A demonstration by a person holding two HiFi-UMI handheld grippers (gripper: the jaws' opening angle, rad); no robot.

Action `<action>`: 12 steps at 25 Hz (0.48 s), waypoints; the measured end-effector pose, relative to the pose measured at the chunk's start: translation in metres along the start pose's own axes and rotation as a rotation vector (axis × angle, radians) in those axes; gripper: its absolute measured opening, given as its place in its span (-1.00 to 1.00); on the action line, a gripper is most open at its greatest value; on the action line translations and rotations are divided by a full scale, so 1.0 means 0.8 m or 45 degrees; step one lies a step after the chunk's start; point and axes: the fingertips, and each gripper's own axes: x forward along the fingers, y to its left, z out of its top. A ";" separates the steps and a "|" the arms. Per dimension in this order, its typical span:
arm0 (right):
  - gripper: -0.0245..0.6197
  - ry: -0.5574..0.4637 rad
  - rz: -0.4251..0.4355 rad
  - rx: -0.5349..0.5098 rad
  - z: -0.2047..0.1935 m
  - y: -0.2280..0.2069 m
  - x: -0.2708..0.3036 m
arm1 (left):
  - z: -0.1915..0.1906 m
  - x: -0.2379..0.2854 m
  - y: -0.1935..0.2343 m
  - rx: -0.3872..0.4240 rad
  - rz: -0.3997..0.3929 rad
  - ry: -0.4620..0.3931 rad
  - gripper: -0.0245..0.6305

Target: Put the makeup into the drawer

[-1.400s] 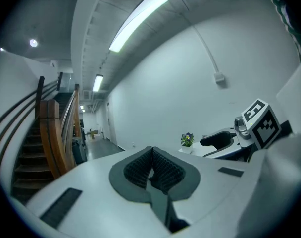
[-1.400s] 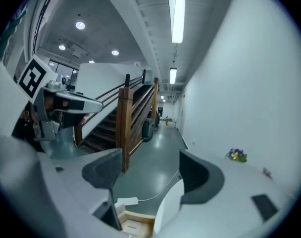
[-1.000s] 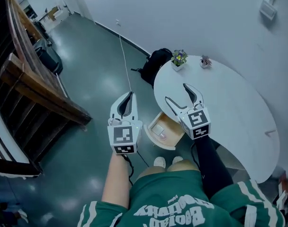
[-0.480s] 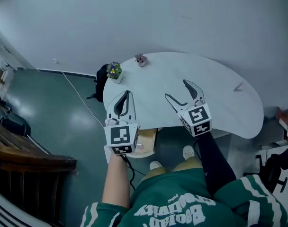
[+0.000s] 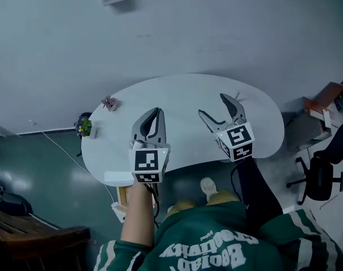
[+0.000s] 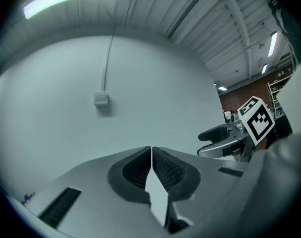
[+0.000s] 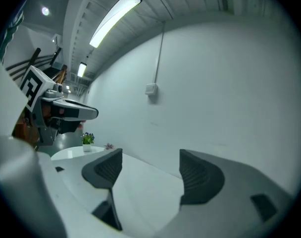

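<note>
View swings from the drawer (image 5: pixel 122 195) to the table (image 5: pixel 183 92): left gripper (image 5: pixel 155 111), fingers clenched empty; right gripper (image 5: pixel 211 104), fingers spread; makeup likely stowed.

We see the light wooden drawer (image 5: pixel 122 196) standing open below the left end of the white table (image 5: pixel 183 112), only partly in view; its inside is hidden.

The white, rounded bench (image 5: pixel 185 103) stands by the wall. Two small things sit at its left end — a potted plant (image 5: pixel 84 127) and, near it, a pinkish ornament (image 5: pixel 109 103).
</note>
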 end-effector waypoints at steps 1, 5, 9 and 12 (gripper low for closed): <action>0.23 0.010 -0.022 0.009 -0.008 -0.022 -0.006 | 0.001 0.020 -0.018 -0.003 -0.030 0.002 -0.94; 0.23 0.048 -0.092 0.032 -0.040 -0.101 -0.026 | 0.003 0.089 -0.085 -0.006 -0.123 0.009 -0.94; 0.23 0.068 -0.136 0.054 -0.068 -0.162 -0.045 | 0.005 0.144 -0.146 -0.005 -0.195 0.015 -0.94; 0.23 0.080 -0.146 0.077 -0.087 -0.196 -0.050 | 0.003 0.175 -0.180 0.000 -0.223 0.026 -0.94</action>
